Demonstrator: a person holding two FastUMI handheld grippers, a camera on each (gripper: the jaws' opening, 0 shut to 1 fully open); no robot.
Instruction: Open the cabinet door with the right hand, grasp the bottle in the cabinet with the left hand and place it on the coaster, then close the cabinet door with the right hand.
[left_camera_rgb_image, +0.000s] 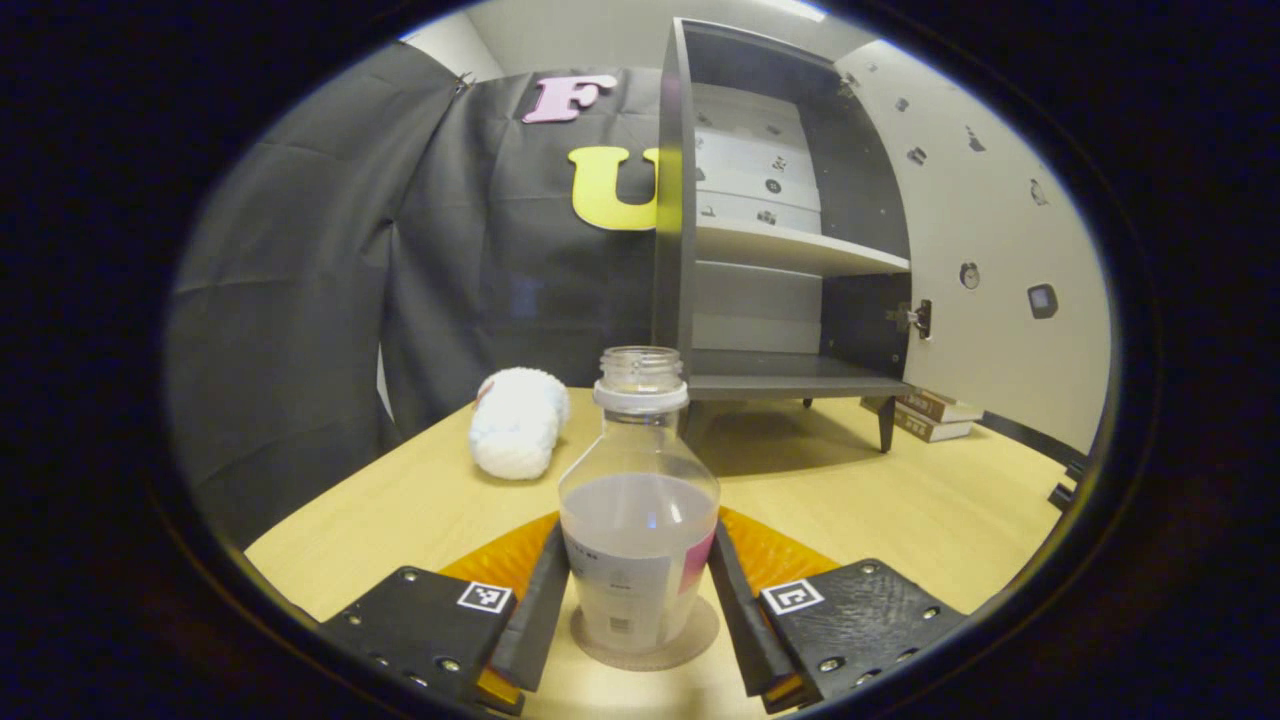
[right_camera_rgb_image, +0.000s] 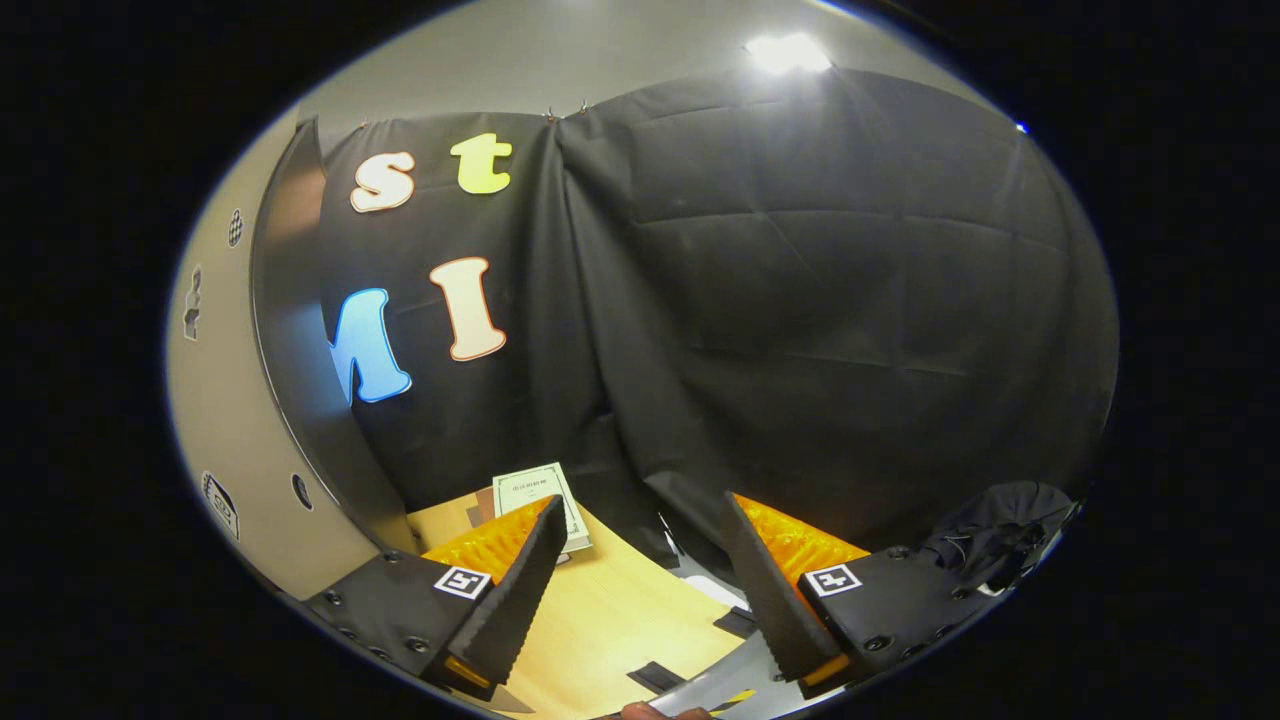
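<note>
Left gripper view: bottle (left_camera_rgb_image: 639, 520) stands on coaster (left_camera_rgb_image: 700, 640) at 6 o'clock, my left tongs (left_camera_rgb_image: 640, 610) clasping it. Placing step, I judge; next release. Right tongs (right_camera_rgb_image: 640, 590) spread, empty; cabinet door (right_camera_rgb_image: 215, 440) at 9 o'clock.

The left gripper view sits low over the table (left_camera_rgb_image: 900, 510), looking level along its own fingers toward the open cabinet (left_camera_rgb_image: 780, 250) at 1 o'clock, with the bottle (left_camera_rgb_image: 640, 520) very near at 6 o'clock. The right gripper view looks from just beside the cabinet door (right_camera_rgb_image: 225, 440), which curves up at 9 o'clock, toward the far table edge and a book (right_camera_rgb_image: 545, 500) at 6 o'clock. Both views share the door and tabletop.
</note>
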